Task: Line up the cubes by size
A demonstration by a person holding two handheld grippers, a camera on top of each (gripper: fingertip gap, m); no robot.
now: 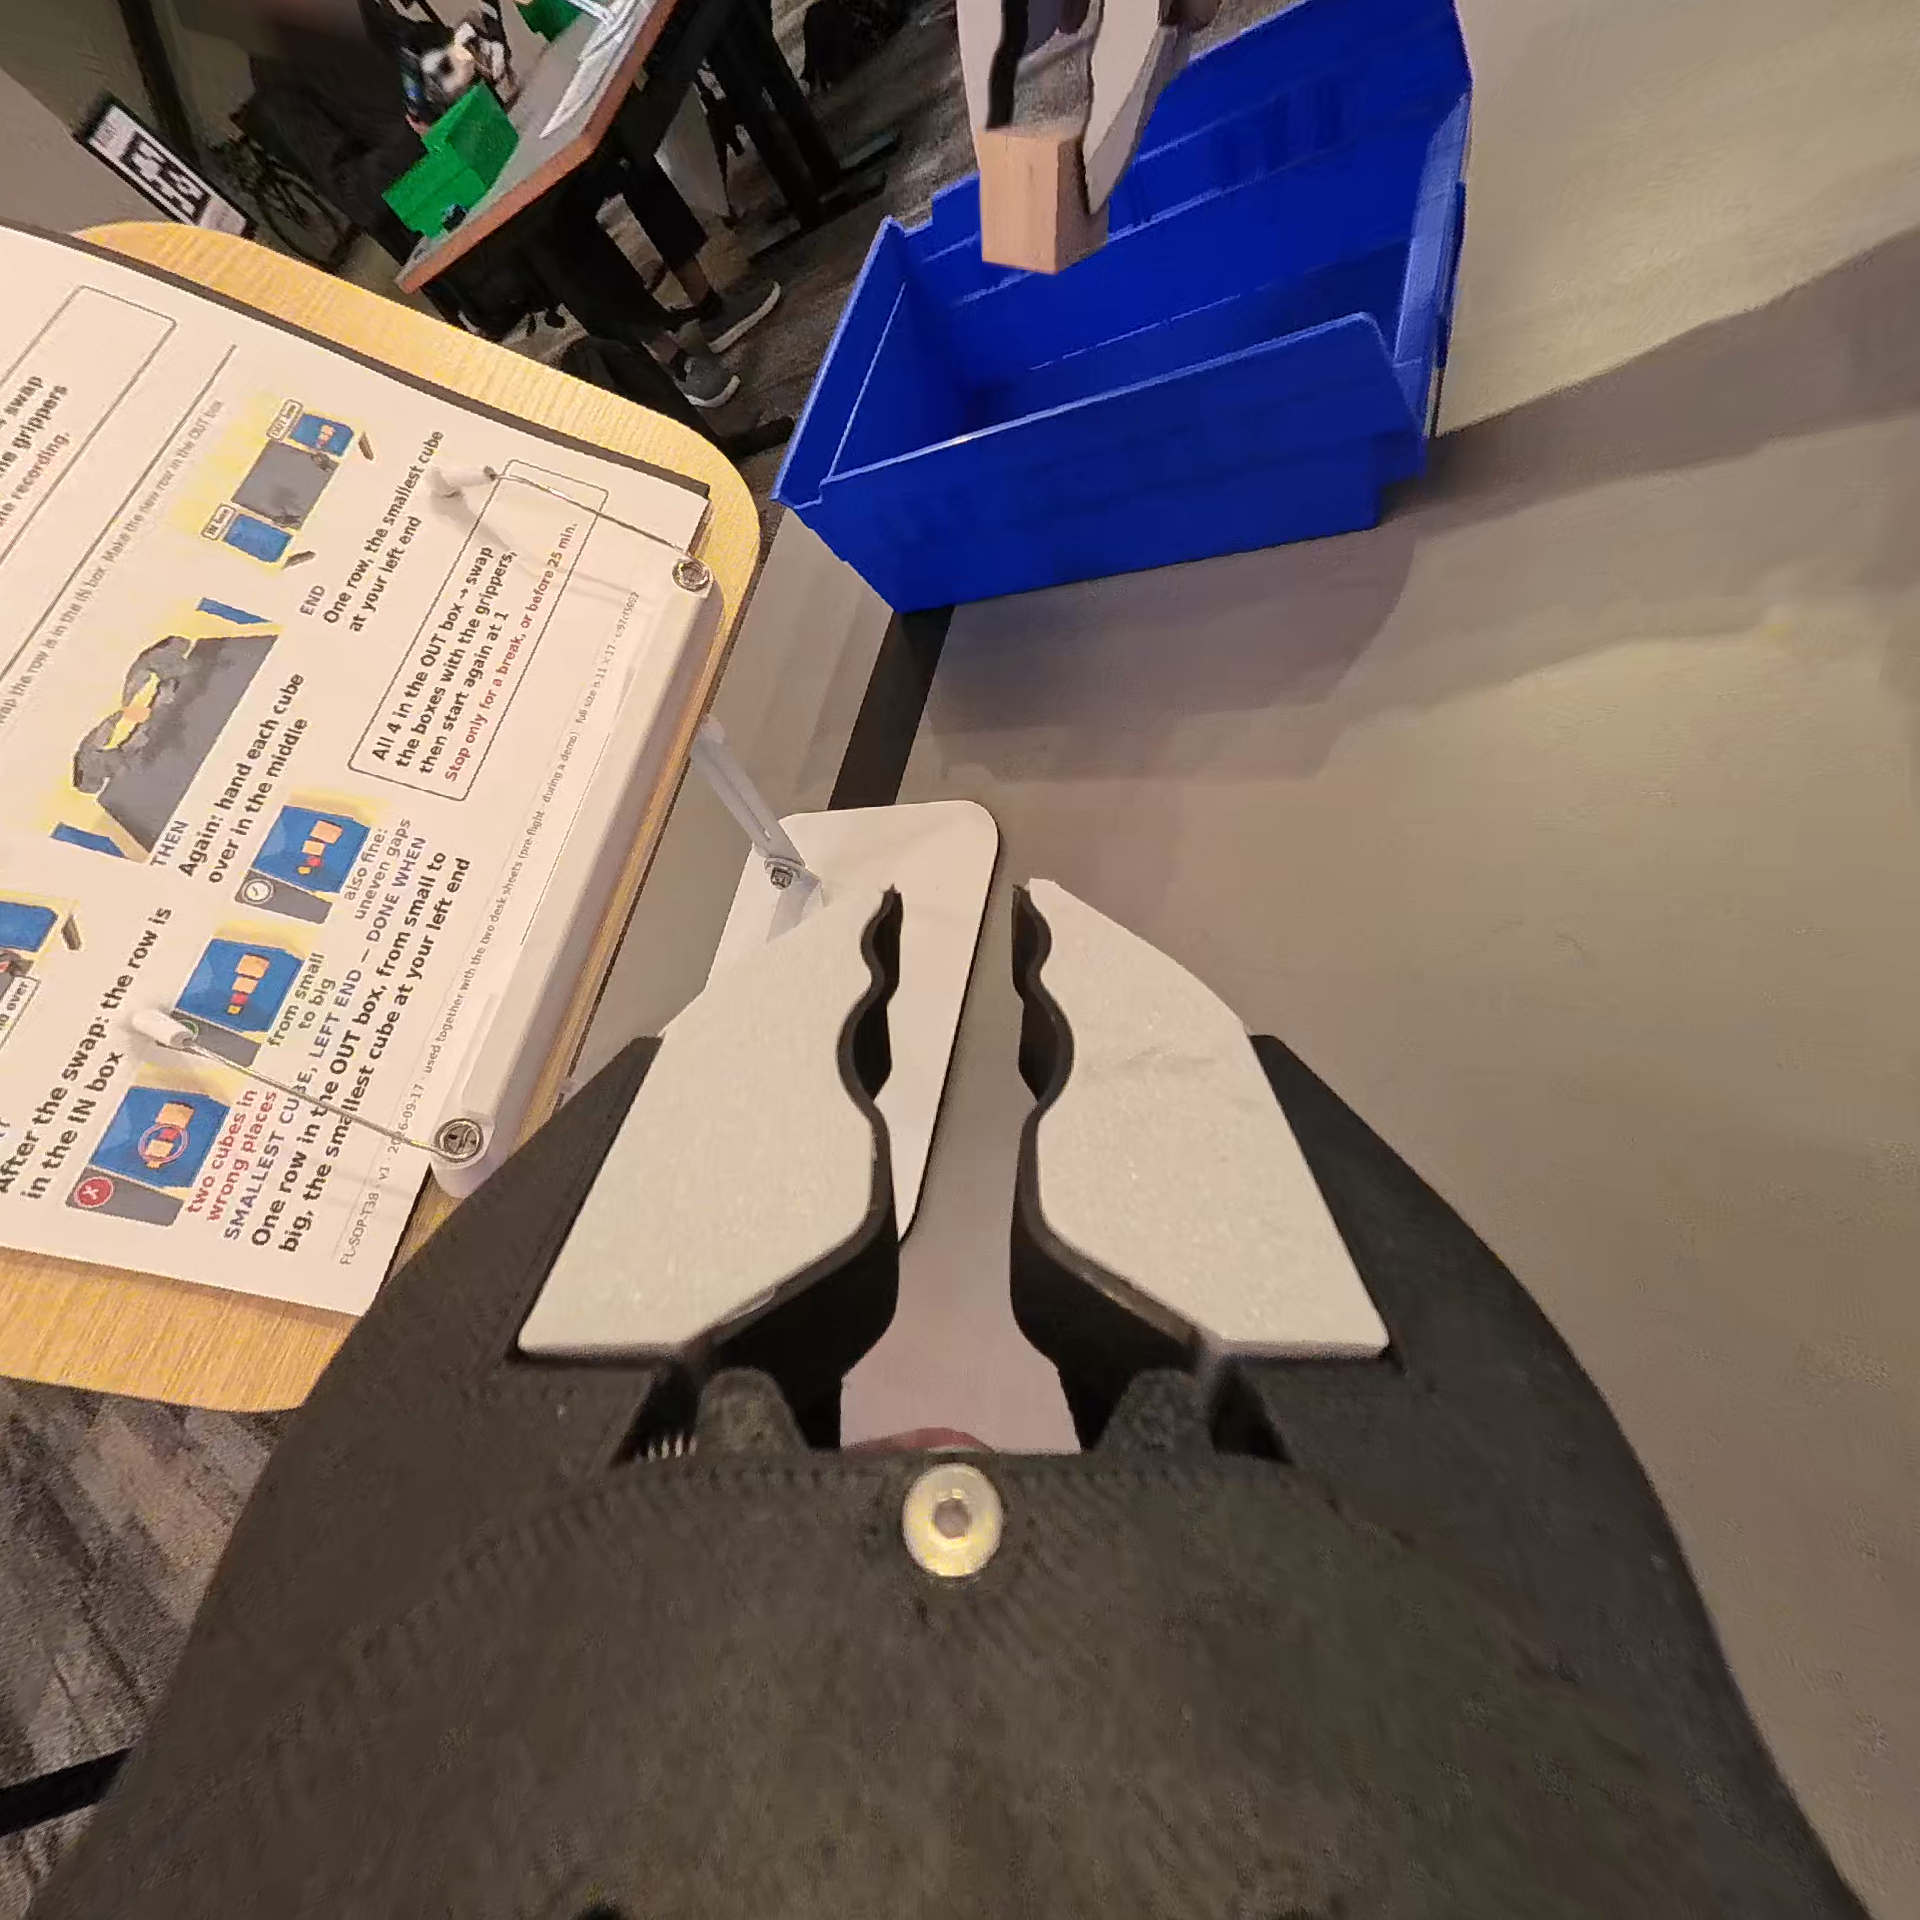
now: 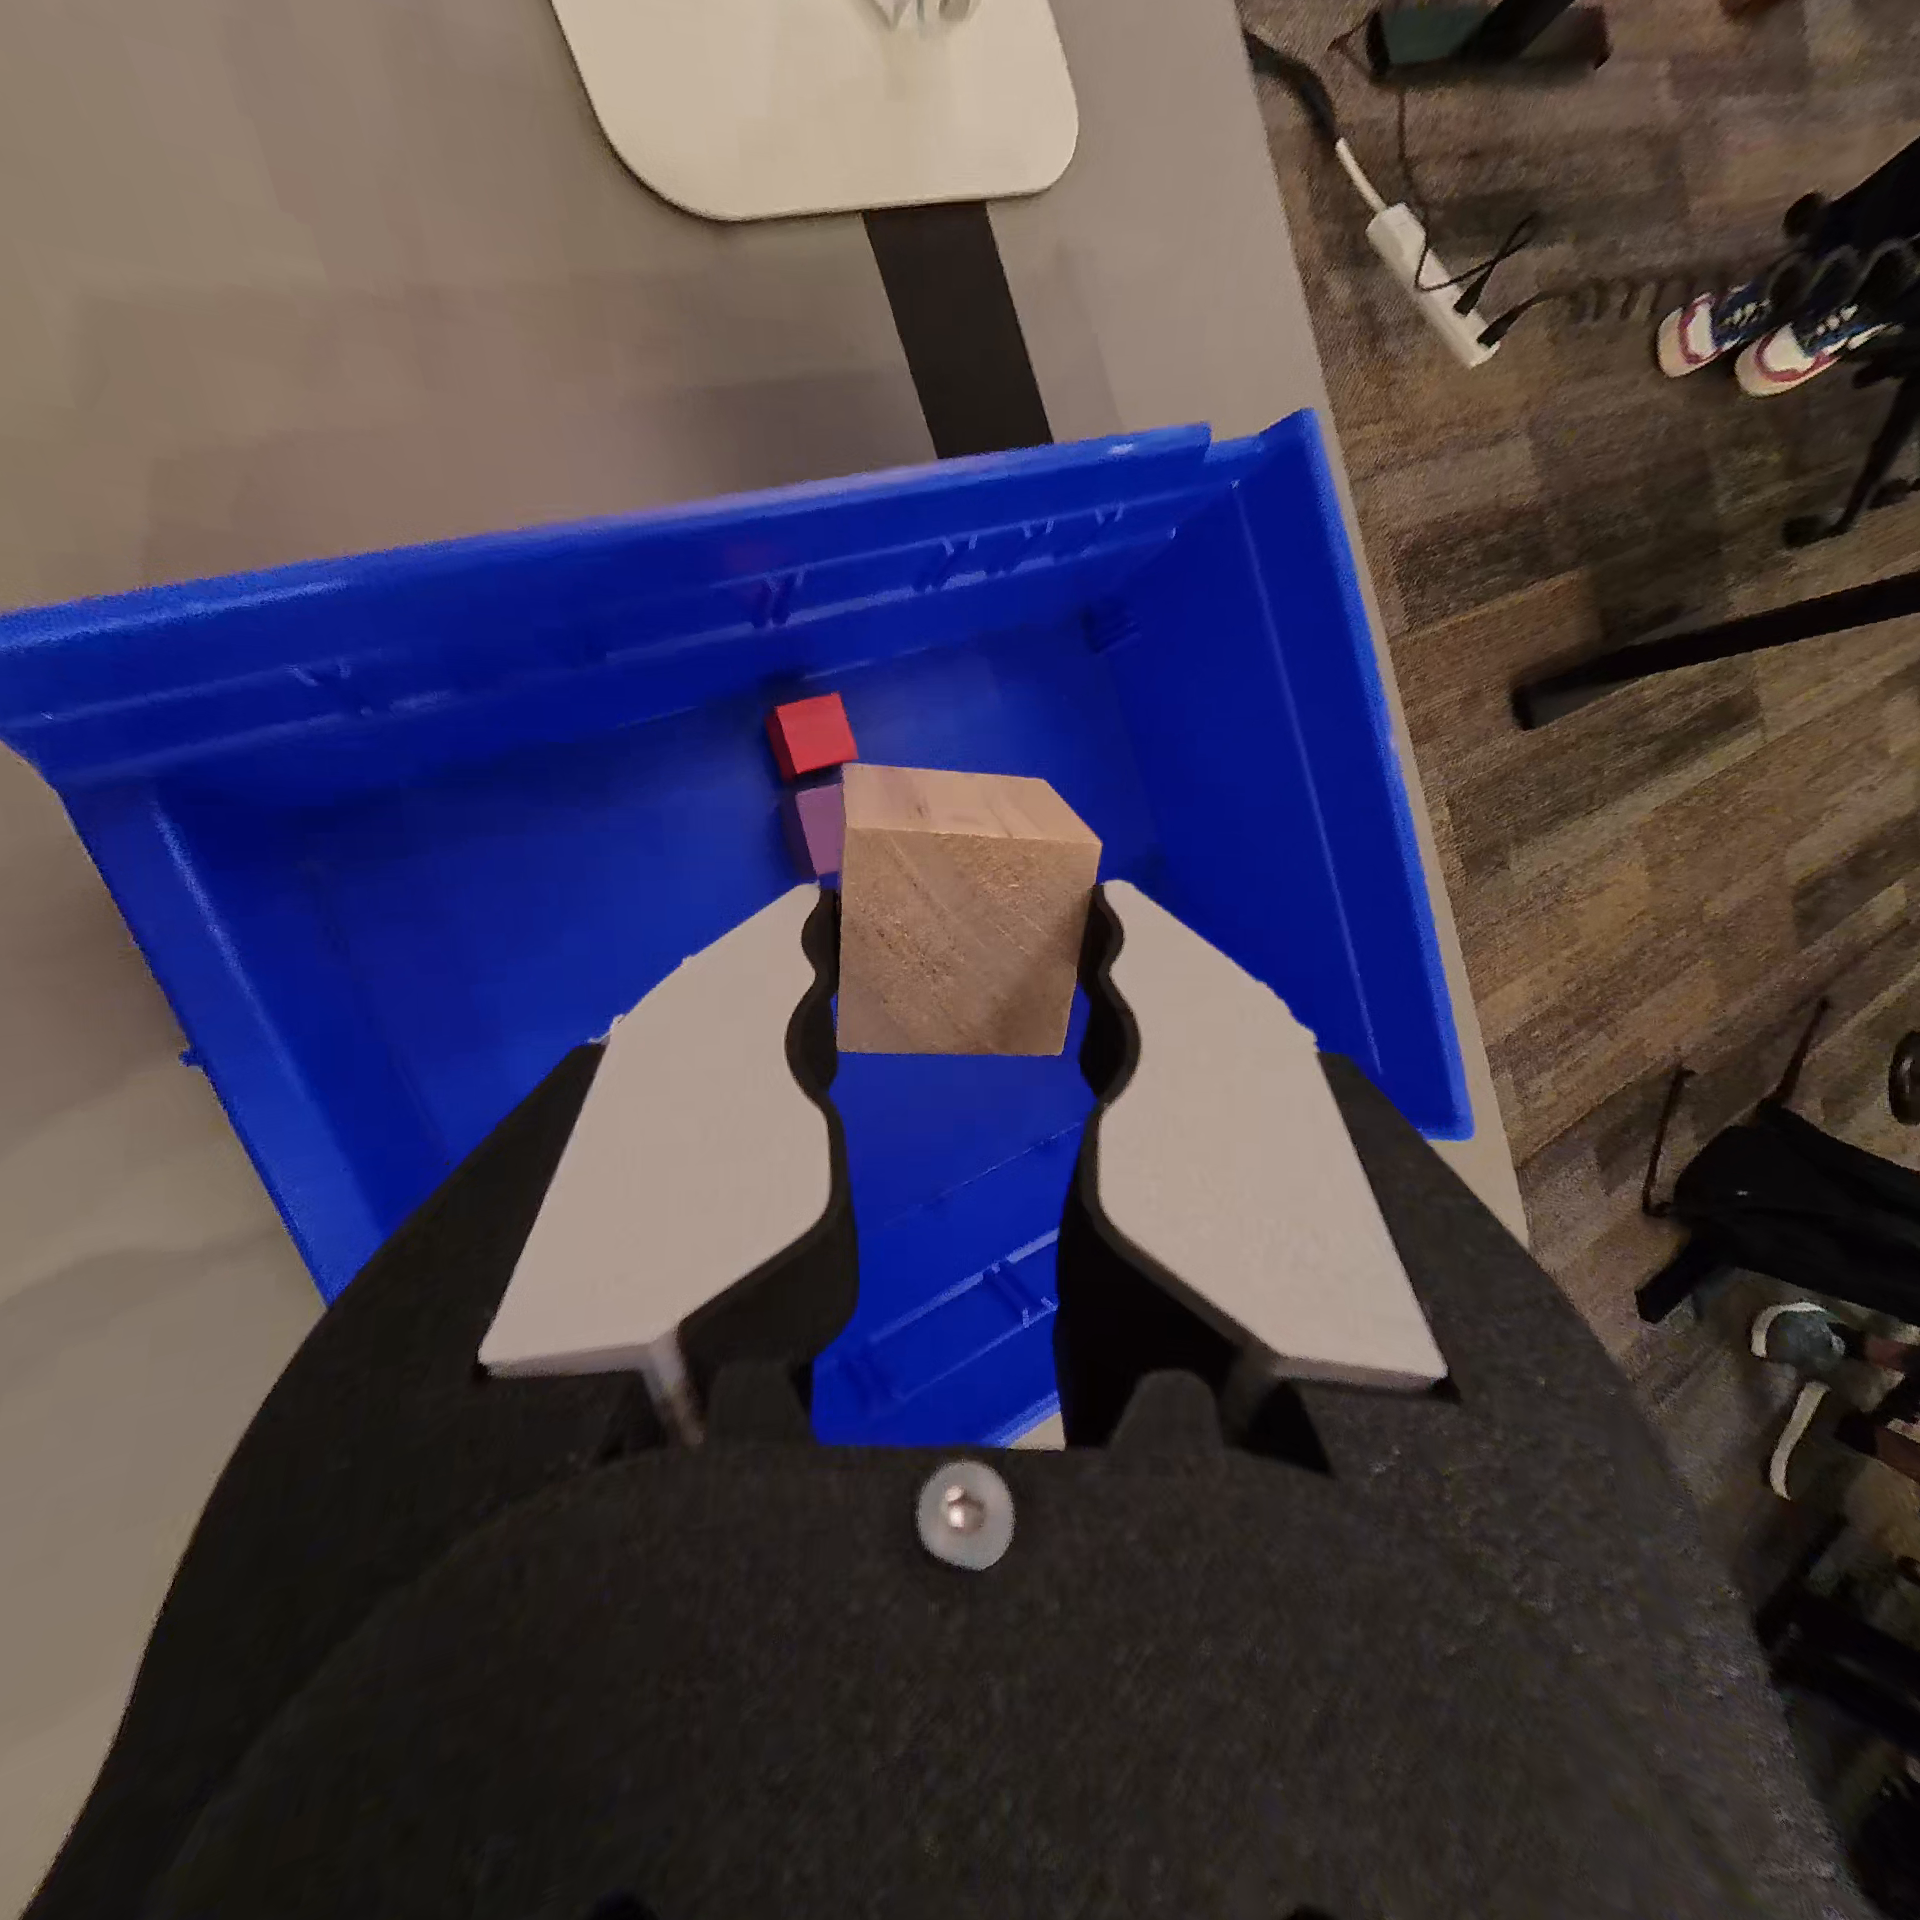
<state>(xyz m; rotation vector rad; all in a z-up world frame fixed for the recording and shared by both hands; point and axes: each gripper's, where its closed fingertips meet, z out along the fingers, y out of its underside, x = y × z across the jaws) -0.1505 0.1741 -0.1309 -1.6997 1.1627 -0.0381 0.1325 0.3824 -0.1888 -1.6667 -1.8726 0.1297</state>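
Note:
My right gripper [image 2: 956, 899] is shut on a large plain wooden cube [image 2: 961, 920] and holds it above the inside of a blue bin [image 2: 312, 935]. Both pads press on the cube's sides. On the bin floor beyond it lie a small red cube [image 2: 810, 732] and a purple cube [image 2: 821, 826], partly hidden by the wooden cube. In the left wrist view the right gripper [image 1: 1049, 145] shows at the top with the wooden cube [image 1: 1029, 203] over the blue bin [image 1: 1122, 468]. My left gripper [image 1: 956, 904] is open and empty, low over the grey table.
A white stand base plate [image 1: 894, 842] lies under my left fingertips; it also shows in the right wrist view [image 2: 831, 104]. A wooden board with a printed instruction sheet [image 1: 260, 779] stands to the left. The table's edge [image 2: 1382, 727] runs just right of the bin, with floor beyond. My hands' fingertips stand some 35 cm from each other.

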